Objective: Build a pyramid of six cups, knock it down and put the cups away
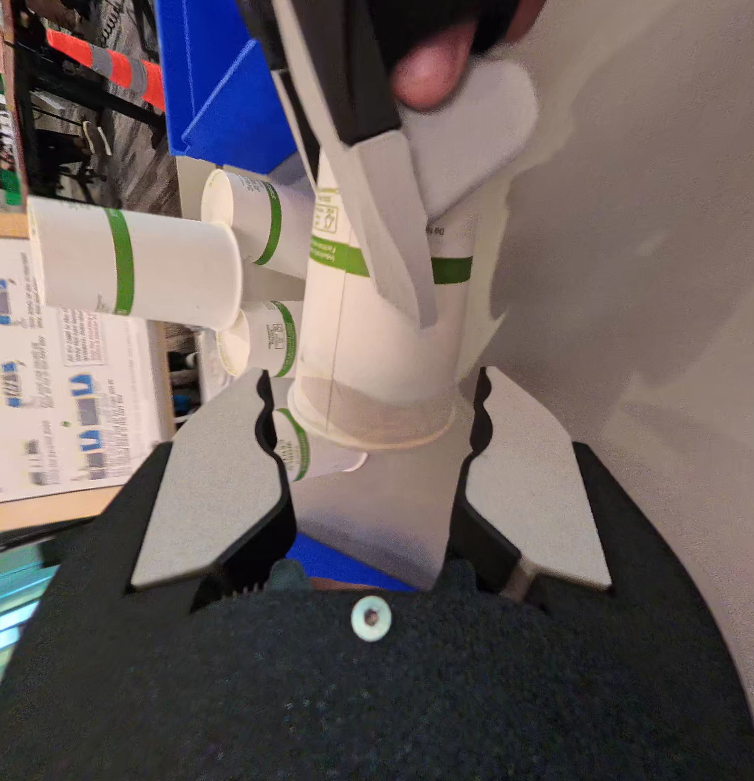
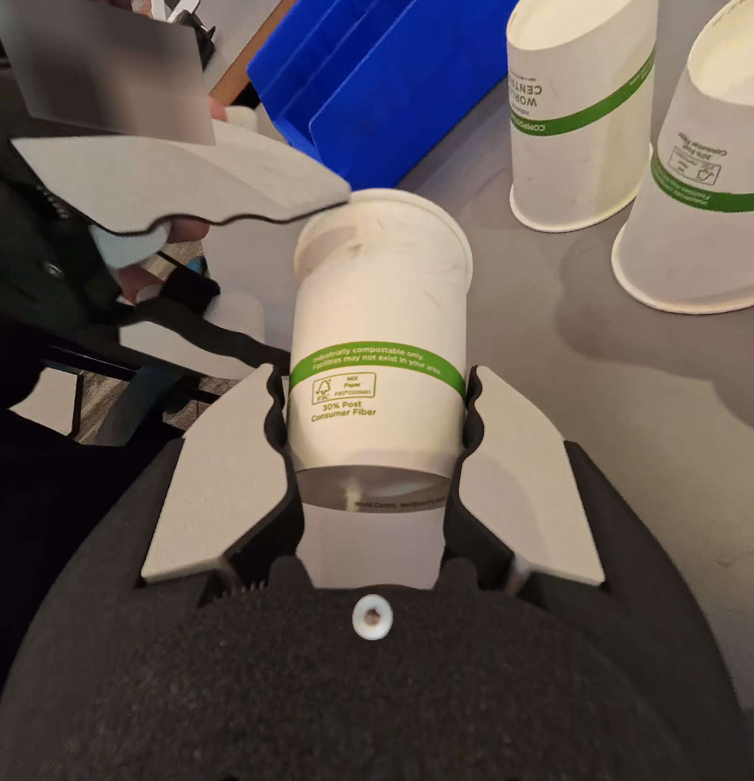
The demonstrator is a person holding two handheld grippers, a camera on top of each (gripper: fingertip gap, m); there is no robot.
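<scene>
The right gripper (image 2: 377,416) has its jaws closed on a white paper cup (image 2: 377,338) above the bench (image 2: 620,422), while the left gripper (image 1: 373,416), jaws wide and empty, should clear the rim before placement near the standing cups (image 2: 578,126).

Right gripper (image 2: 377,416) clamps a green-banded paper cup (image 2: 377,321) above the grey table (image 2: 620,422)
</scene>
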